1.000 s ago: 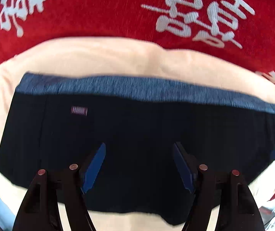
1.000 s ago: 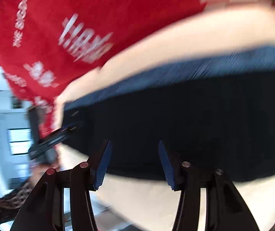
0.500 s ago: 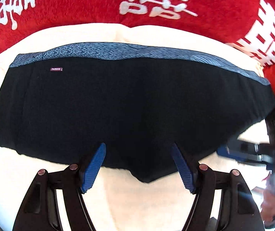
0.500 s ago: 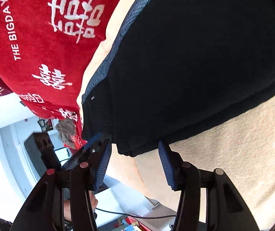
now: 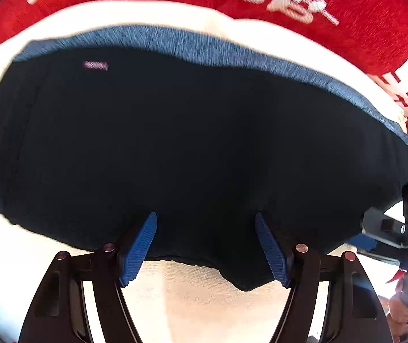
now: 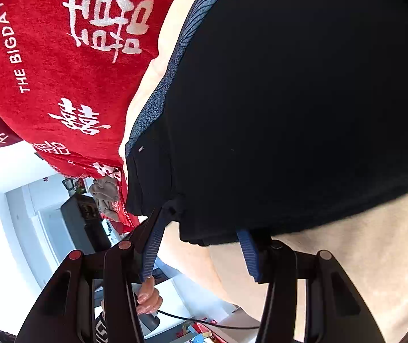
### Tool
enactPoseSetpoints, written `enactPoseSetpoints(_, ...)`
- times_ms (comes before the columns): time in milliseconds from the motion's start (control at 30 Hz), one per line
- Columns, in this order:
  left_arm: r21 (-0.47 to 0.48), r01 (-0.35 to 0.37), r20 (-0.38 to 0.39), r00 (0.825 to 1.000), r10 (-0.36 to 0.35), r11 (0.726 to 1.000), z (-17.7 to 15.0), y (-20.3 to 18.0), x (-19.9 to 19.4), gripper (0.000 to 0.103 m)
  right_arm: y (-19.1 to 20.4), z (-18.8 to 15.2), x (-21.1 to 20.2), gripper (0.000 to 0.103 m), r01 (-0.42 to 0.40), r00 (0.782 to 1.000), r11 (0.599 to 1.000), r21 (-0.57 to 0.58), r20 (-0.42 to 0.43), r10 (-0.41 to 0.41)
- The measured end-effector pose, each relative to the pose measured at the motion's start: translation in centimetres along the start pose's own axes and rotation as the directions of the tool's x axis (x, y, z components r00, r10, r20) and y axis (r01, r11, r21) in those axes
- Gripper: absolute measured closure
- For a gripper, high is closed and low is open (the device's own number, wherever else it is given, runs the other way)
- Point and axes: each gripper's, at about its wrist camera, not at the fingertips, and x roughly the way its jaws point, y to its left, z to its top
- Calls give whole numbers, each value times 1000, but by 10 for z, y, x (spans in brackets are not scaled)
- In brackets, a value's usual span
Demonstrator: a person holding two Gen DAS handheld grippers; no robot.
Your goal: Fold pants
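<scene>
Black pants (image 5: 192, 143) lie folded flat on a cream towel (image 5: 192, 291) over a red blanket (image 5: 346, 14), blue-grey waistband (image 5: 232, 54) on the far side. Left hand-held gripper (image 5: 205, 250) hovers wide open above the near hem, holding nothing. Right hand-held gripper (image 6: 201, 245) straddles a corner, its jaws closing, probably to lift it for another fold.

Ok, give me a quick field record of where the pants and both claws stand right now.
pants: black, blue-grey waistband, lying on cream towel
under towel: red blanket with white characters
left claw: open, above the pants' near edge, nothing gripped
right claw: closing, corner of the pants between its pads
fold status: pants lie flat; new fold not yet made
</scene>
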Motion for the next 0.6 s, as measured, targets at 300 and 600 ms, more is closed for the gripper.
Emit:
enactPoseSetpoints(300, 147, 1, 23, 1000, -5, 989, -24, -26, -22, 30, 27, -21, -13, 93, 96, 995, 986, -136, 12, -95)
enactPoseSetpoints(600, 57, 106, 4, 994, -106, 993, -45, -14, -30, 30, -6, -21, -13, 93, 124, 992, 989, -80, 9, -123)
